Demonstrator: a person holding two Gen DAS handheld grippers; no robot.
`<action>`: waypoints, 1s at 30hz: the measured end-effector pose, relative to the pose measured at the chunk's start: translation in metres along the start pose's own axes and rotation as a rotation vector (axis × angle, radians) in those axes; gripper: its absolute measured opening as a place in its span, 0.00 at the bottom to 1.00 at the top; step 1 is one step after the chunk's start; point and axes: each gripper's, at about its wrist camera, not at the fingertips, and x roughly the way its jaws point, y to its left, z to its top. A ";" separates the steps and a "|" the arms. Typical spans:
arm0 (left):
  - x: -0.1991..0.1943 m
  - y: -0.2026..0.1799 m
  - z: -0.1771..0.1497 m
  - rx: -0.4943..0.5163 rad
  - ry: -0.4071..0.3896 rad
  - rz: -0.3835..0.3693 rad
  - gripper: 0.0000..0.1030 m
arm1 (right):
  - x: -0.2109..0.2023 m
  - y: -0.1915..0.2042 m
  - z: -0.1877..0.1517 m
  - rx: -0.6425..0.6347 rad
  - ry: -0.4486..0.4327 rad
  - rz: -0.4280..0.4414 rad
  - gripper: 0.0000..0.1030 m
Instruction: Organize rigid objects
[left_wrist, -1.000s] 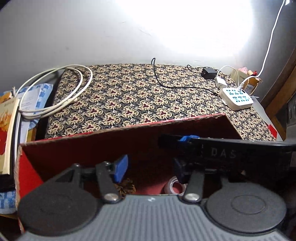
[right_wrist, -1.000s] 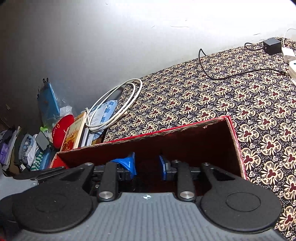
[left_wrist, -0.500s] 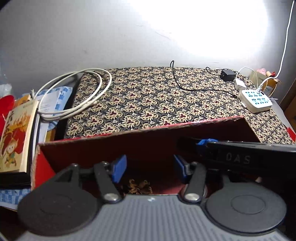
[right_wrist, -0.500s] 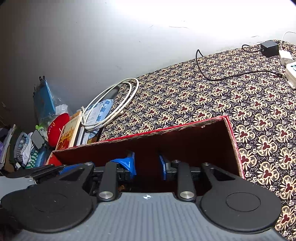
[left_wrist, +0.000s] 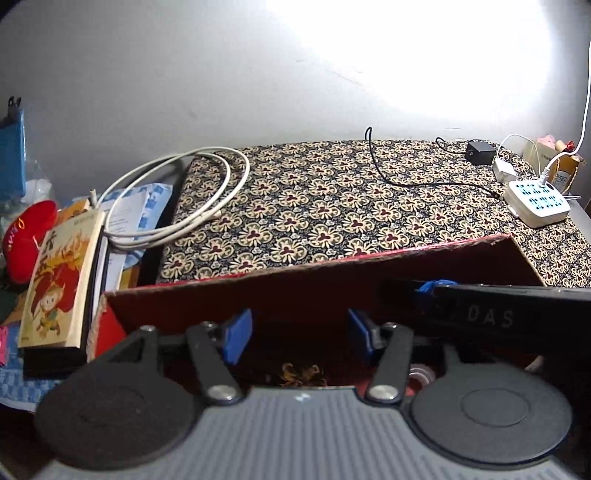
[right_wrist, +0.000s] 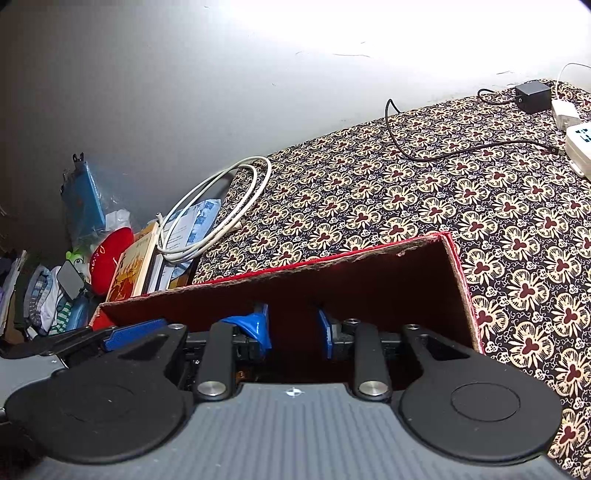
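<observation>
Widened a little since earlier, left claw (left_wrist: 301, 334) gapes empty over red cardboard box (left_wrist: 332, 269); right claw (right_wrist: 293, 328) narrow, empty.

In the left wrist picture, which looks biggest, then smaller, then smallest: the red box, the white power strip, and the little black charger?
As they look in that view:
1. red box, by far the biggest
2. white power strip
3. black charger, the smallest

The box sits nearest the camera and the charger farthest, so the real gaps may be smaller than they look.

"DAS" on right hand-held gripper (left_wrist: 417, 291)
</observation>
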 end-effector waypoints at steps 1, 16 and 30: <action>0.000 0.000 0.000 -0.001 0.000 0.000 0.55 | 0.000 0.000 0.000 0.001 0.000 0.001 0.11; 0.002 0.001 0.000 -0.008 0.005 0.019 0.56 | 0.003 -0.002 0.001 0.015 0.015 0.005 0.11; 0.005 0.004 0.001 -0.031 0.015 0.068 0.56 | 0.003 -0.003 0.001 0.037 0.015 0.024 0.11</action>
